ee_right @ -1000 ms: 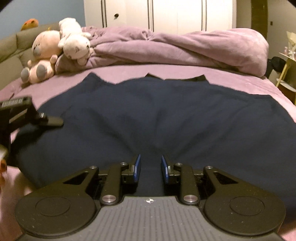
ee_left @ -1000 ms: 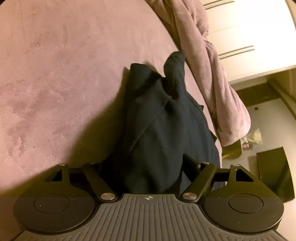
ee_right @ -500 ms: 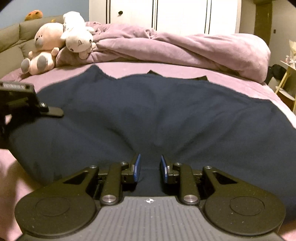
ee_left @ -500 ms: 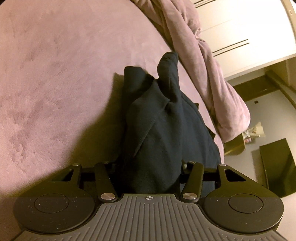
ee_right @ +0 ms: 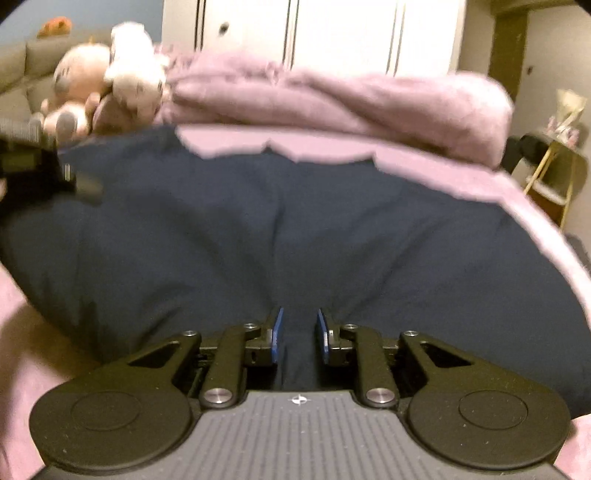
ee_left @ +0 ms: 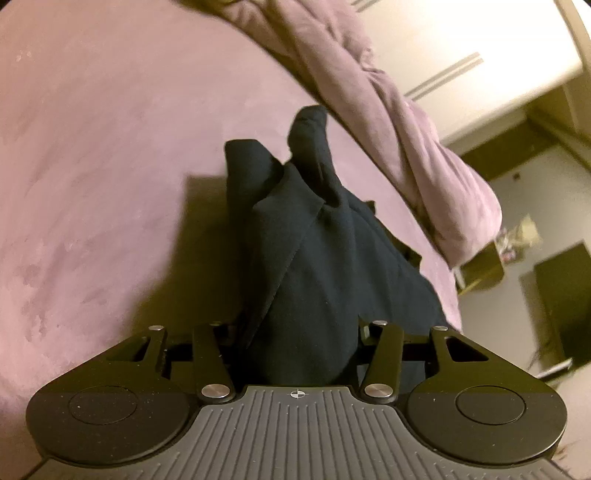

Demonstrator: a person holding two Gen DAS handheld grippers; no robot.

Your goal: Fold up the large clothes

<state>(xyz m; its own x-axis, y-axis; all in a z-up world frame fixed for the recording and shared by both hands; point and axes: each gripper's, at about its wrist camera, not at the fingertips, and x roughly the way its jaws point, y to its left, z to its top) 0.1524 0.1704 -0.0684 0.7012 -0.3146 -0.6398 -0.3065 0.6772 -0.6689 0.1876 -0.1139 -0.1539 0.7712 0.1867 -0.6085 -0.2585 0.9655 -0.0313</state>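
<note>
A large dark navy garment (ee_right: 295,229) lies spread on a pink bed (ee_left: 92,147). My left gripper (ee_left: 297,332) is shut on a bunched edge of the garment (ee_left: 314,266), which hangs in folds in front of the camera and hides the fingertips. My right gripper (ee_right: 298,332) is shut on the garment's near edge, and cloth fills the gap between its blue pads (ee_right: 277,332). The left gripper also shows at the left edge of the right wrist view (ee_right: 37,170), holding the garment's left side above the bed.
A crumpled pink duvet (ee_right: 332,99) lies along the far side of the bed. Stuffed toys (ee_right: 107,81) sit at the far left. White wardrobe doors (ee_right: 332,33) stand behind. A small side table (ee_right: 554,166) stands at the right, beside the bed.
Both grippers have lifted and moved forward with the garment. The left gripper's jaws have drawn in on the cloth. The right wrist view is now blurred by motion.
</note>
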